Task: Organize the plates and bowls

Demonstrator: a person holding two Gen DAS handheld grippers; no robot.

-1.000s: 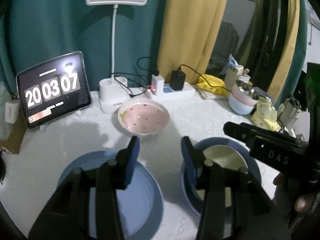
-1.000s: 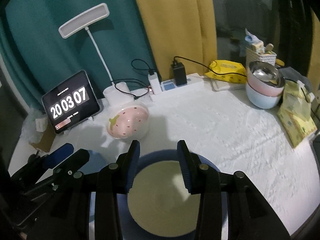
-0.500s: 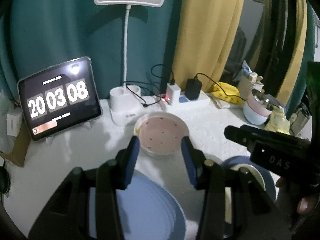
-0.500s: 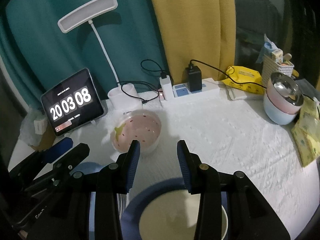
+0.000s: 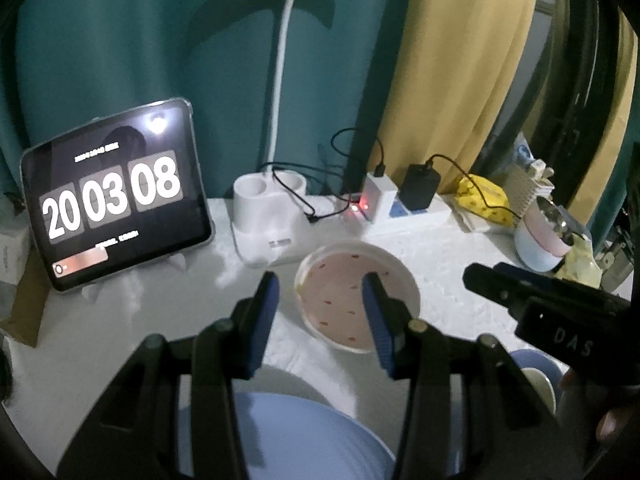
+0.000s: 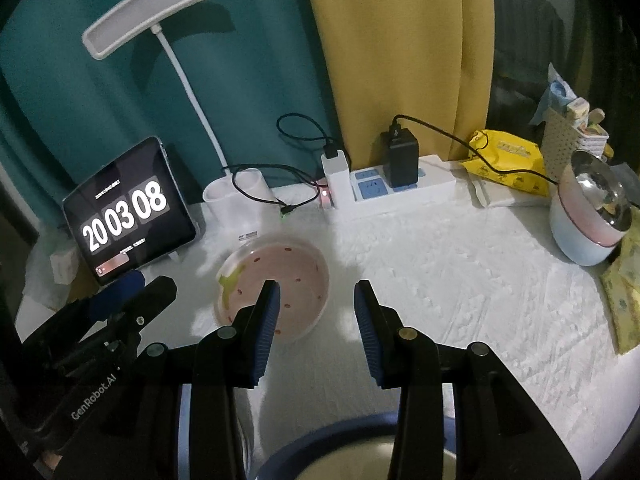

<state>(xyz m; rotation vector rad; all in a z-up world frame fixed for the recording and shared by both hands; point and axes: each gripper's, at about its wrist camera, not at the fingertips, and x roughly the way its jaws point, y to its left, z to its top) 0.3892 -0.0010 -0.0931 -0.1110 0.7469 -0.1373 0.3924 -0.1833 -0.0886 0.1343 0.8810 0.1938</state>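
Both tools are hovering with jaws apart and nothing between them: the left tool (image 5: 318, 312) and the right tool (image 6: 316, 312). The pink bowl (image 5: 340, 300) is sitting on the surface (image 6: 460, 280) just beyond them, near the lamp (image 6: 232, 196). A blue plate (image 5: 300, 440) is lying near, under the left tool.

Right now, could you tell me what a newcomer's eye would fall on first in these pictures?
Probably the glowing tablet clock propped at the table's back left, beside the white desk lamp against the teal curtain. Next comes the pink strawberry-pattern bowl mid-table, seen between the left gripper's open blue-padded jaws. Stacked bowls sit far right.
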